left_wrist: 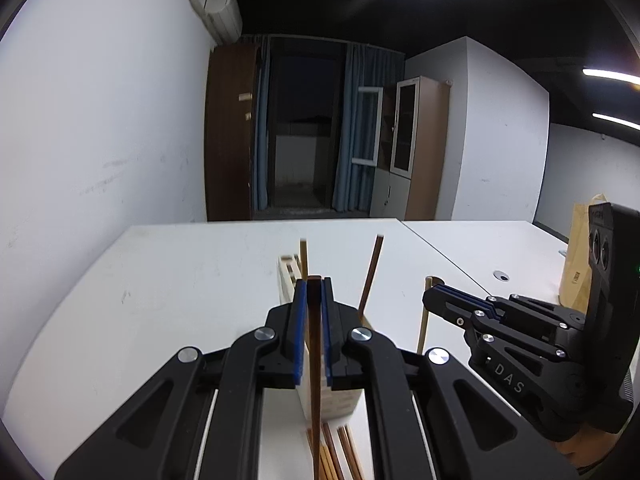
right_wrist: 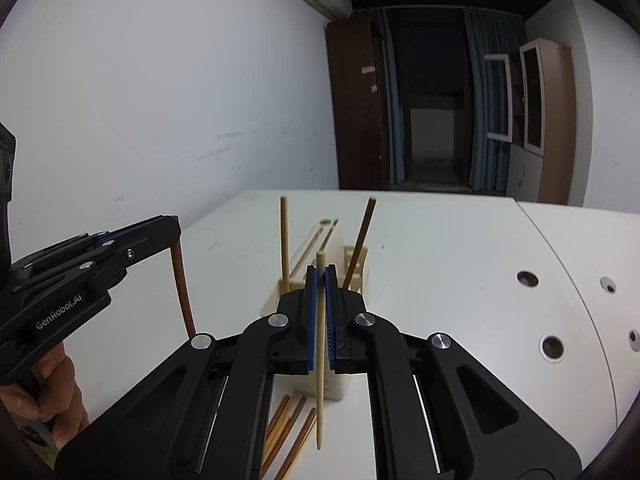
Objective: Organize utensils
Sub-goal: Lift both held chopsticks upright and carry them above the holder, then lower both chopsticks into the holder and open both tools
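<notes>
My left gripper [left_wrist: 314, 282] is shut on a dark brown chopstick [left_wrist: 315, 360] that hangs upright above the table. My right gripper [right_wrist: 320, 270] is shut on a pale chopstick [right_wrist: 320, 380], also upright. Both hang just in front of a cream slotted holder [right_wrist: 320, 236], whose lower wall [left_wrist: 340, 400] shows in the left wrist view. In it stand a light chopstick [right_wrist: 285, 240] and a leaning dark chopstick [right_wrist: 362, 240]. Several loose chopsticks [right_wrist: 288, 428] lie on the table below the grippers. Each gripper shows in the other's view: the left gripper [right_wrist: 176, 228] and the right gripper [left_wrist: 434, 292].
The white table [left_wrist: 160, 280] runs to a wall on the left. Round cable holes [right_wrist: 527, 279] dot its right part. A brown paper bag [left_wrist: 578, 256] stands at the far right. A person's hand [right_wrist: 60, 380] grips the left gripper's handle.
</notes>
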Motion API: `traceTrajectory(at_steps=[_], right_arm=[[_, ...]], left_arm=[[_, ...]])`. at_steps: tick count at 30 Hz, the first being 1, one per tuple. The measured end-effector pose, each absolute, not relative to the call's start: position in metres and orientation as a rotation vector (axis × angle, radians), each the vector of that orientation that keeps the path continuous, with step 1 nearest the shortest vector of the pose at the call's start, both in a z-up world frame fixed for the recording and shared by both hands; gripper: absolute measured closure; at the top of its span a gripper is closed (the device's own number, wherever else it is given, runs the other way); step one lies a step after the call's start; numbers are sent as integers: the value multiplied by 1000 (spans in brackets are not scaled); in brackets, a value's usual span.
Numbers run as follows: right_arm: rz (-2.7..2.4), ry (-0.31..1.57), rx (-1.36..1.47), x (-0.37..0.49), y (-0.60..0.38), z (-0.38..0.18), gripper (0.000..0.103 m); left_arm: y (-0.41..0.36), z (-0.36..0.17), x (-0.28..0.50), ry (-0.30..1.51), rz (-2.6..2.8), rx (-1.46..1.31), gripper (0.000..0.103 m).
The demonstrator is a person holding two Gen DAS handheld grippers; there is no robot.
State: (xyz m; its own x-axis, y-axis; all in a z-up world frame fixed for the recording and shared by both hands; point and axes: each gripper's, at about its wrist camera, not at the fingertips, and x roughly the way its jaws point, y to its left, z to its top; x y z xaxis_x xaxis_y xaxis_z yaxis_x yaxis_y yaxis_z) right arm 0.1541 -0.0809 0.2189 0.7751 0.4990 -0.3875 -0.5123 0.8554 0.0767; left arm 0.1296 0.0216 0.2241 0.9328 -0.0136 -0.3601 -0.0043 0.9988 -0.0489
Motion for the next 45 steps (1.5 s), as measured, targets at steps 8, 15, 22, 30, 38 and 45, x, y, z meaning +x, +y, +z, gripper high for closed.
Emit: traceTrajectory(at_steps=[8, 15, 22, 30, 38, 45], right_arm=[[582, 313, -34, 156, -78, 235, 99], [608, 157, -29, 151, -84, 249, 99], [614, 1, 35, 144, -97, 256, 99], [613, -36, 76, 158, -105, 258, 99], [605, 9, 70, 189, -90, 247, 99], [593, 154, 43, 223, -77, 222, 99]], left_arm=[[11, 239, 128, 256, 31, -1, 96], [19, 261, 110, 73, 50, -32, 96], [24, 280, 79, -130, 66, -92, 96], [9, 282, 81, -221, 67, -80, 96], [-4, 259, 125, -158, 91, -47, 96], [5, 239, 164, 5, 74, -53, 96]])
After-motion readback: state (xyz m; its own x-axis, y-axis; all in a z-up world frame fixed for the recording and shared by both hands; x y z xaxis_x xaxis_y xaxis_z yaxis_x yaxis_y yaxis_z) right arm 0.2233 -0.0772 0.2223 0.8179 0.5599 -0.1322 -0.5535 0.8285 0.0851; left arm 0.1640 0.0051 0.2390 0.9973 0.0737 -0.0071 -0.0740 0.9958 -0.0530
